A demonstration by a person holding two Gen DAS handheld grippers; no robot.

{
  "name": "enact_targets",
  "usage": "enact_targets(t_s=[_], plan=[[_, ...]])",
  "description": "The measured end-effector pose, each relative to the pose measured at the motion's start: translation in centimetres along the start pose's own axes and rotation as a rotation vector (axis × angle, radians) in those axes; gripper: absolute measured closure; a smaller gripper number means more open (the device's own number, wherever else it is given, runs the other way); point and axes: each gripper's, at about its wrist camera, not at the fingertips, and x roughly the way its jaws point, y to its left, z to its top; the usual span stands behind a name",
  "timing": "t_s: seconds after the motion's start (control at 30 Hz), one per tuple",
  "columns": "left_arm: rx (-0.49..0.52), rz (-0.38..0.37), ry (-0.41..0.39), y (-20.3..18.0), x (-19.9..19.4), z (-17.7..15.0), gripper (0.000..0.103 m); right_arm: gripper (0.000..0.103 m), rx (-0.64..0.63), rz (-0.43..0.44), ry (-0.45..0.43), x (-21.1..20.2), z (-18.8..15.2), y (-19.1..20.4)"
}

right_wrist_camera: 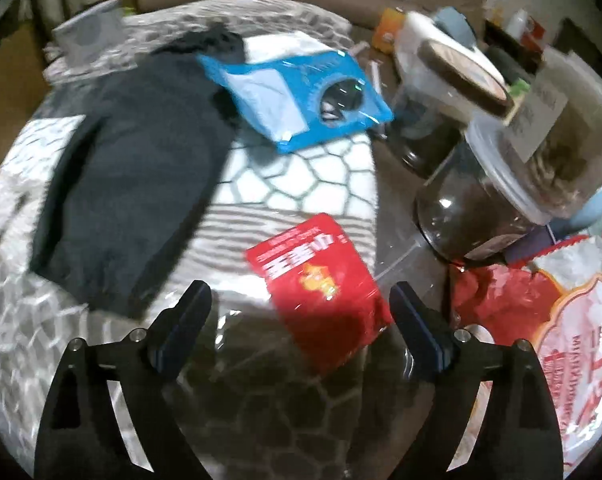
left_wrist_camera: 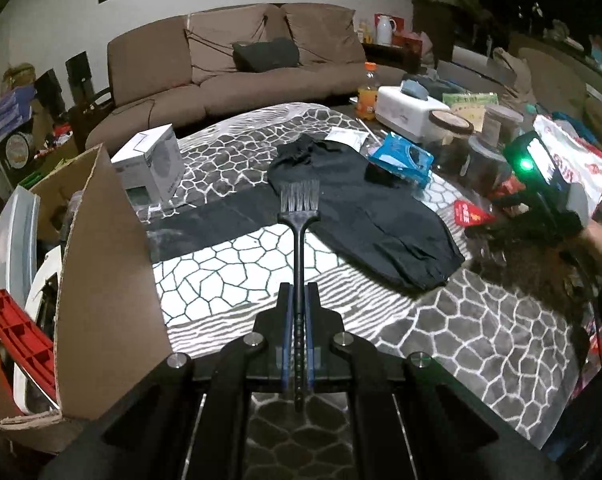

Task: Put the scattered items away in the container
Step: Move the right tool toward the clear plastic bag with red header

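My left gripper (left_wrist_camera: 299,292) is shut on the handle of a black brush (left_wrist_camera: 299,216), whose clear bristles point away over the patterned cloth (left_wrist_camera: 481,320). The cardboard box (left_wrist_camera: 97,248), the container, stands to its left with a red plastic piece (left_wrist_camera: 17,328) and white items inside. In the right wrist view my right gripper (right_wrist_camera: 301,296) stands open above a small red packet (right_wrist_camera: 317,280) that lies flat between its fingers, untouched. A black garment (right_wrist_camera: 133,184) and a blue packet (right_wrist_camera: 301,92) lie beyond it. The right gripper also shows at the right edge of the left wrist view (left_wrist_camera: 497,216).
Jars (right_wrist_camera: 481,208) with dark contents, a white appliance (left_wrist_camera: 409,112) and an orange drink bottle (left_wrist_camera: 368,96) crowd the table's right side. A large red and white bag (right_wrist_camera: 561,320) lies at the right. A grey box (left_wrist_camera: 153,164) stands near the cardboard box. A brown sofa (left_wrist_camera: 237,64) is behind.
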Motion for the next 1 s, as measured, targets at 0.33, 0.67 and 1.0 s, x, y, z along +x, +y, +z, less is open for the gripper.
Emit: enact_targets(t_s=[0.33,0.67,1.0], plan=[[0.016,-0.028,0.022,0.1,-0.1,-0.1,0.098,0.020,0.485,0.230,0.085,1.1,-1.2,-7.0],[0.049,-0.033,0.035,-0.7,0.1,-0.3,0.098,0.072,0.459,0.329,-0.041,0.0,0.2,-5.6],[0.071,-0.049,0.045,-1.1,0.0,-0.4,0.098,0.007,0.036,0.084,-0.016,-1.9,-0.5,-1.0]])
